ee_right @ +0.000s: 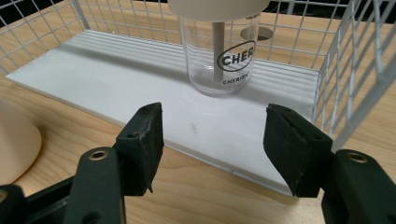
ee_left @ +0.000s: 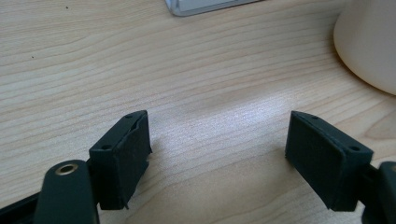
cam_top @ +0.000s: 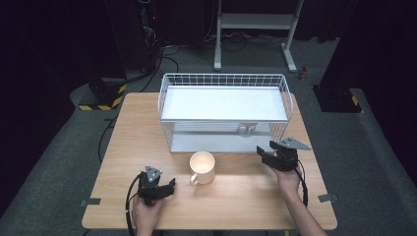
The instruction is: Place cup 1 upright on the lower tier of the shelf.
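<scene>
A: How did the tongs stand?

B: Both were released. The left gripper (cam_top: 164, 188) rested low on the table (cam_top: 246, 196), jaws spread wide with bare wood between them. The right gripper (ee_right: 212, 140) had its jaws just as wide, holding nothing, aimed into the open front of the wire basket (cam_top: 287, 101).

A: And the thing it was going for?

B: A clear glass jar (ee_right: 219, 56) stood upright on the lower white shelf (ee_right: 116, 79), at 12 o'clock from the right gripper's jaws and near them, not touching. In the high view it sat at about 11 o'clock from that gripper, under the upper shelf.

A: The mug?

B: The cream mug (cam_top: 202, 167) stood between the 2 grippers, at 2 o'clock from the left one, handle toward the person.

A: What could have gone wrong?

B: I judged 2 risks. The basket's side mesh lay close at the right jaw's 3 o'clock, so a wide entry could snag the wire. And glass is slick: a pinch taken high or off-centre could tip the jar or let it slip.
</scene>
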Demonstrator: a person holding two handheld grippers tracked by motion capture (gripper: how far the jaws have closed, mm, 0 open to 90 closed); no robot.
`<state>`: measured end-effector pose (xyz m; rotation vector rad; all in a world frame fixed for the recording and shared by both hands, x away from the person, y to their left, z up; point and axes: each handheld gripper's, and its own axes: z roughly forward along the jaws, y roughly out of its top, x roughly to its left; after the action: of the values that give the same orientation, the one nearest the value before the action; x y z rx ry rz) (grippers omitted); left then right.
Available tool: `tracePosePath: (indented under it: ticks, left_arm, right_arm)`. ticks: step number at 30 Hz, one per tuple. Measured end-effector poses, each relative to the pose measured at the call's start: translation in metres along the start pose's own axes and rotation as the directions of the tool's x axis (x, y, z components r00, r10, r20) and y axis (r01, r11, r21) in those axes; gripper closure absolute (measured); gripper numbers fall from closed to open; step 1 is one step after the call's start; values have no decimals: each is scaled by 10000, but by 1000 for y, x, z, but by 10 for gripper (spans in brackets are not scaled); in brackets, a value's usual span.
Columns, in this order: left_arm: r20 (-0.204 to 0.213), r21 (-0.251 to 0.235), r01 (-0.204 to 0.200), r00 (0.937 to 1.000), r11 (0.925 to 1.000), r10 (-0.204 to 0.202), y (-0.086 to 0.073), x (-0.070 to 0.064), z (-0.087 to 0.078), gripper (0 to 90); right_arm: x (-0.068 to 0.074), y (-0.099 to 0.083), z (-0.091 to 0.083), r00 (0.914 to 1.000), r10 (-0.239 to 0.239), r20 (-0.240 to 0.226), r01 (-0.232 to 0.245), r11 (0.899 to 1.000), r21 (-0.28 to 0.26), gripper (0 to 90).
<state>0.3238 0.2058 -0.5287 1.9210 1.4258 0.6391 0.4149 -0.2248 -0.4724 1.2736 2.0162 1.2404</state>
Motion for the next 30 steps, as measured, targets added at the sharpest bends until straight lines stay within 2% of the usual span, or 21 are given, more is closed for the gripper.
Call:
tracePosePath:
  ticks: [30]
  left_arm:
    - [-18, -8, 8, 10000, 10000, -8, 0, 0, 0, 223]
  right_arm:
    - [-4, -25, -24, 9998, 202, -76, -202, 9998, 35, 372]
